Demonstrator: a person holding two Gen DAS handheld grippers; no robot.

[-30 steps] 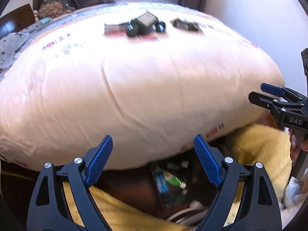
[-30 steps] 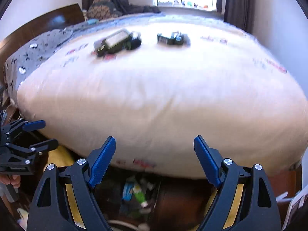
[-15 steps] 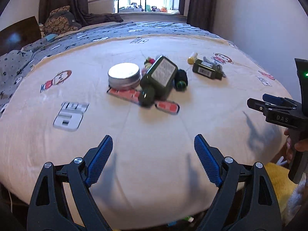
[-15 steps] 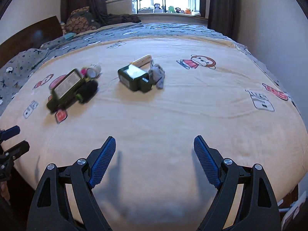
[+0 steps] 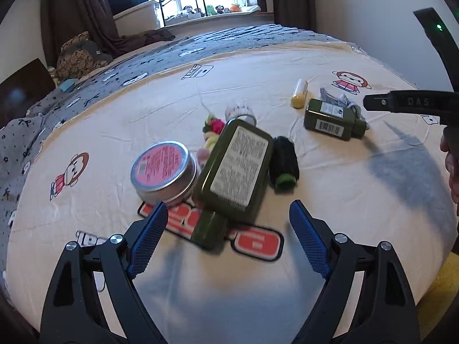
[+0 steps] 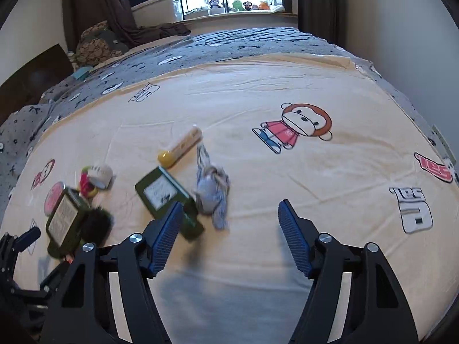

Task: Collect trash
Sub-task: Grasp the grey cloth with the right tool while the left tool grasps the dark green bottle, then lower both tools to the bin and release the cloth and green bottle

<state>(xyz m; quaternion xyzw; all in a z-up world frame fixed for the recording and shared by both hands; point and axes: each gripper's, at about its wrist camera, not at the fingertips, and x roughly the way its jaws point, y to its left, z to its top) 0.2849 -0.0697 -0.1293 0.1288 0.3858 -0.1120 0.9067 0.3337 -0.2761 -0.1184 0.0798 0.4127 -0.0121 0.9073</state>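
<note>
The left gripper (image 5: 228, 236) hangs over the near edge of the cream blanket (image 5: 330, 258), fingers spread wide with nothing between them. Just ahead at twelve o'clock lies the large green bottle (image 5: 233, 173), cap toward the gripper; a round tin (image 5: 164, 172) touches it at ten o'clock and a black-and-green roll (image 5: 283, 164) sits at one o'clock. The right gripper (image 6: 229, 235) is closing on empty air, its fingers at a middling gap. The small green bottle (image 6: 167, 197) lies at eleven o'clock by its left finger, with a grey rag (image 6: 212, 193) beside it. Farther off lies a yellow-capped tube (image 6: 180, 147).

This looks like the approach step: nothing is collected yet. Next, each gripper probably needs to drop and straddle one item before squeezing.
</note>
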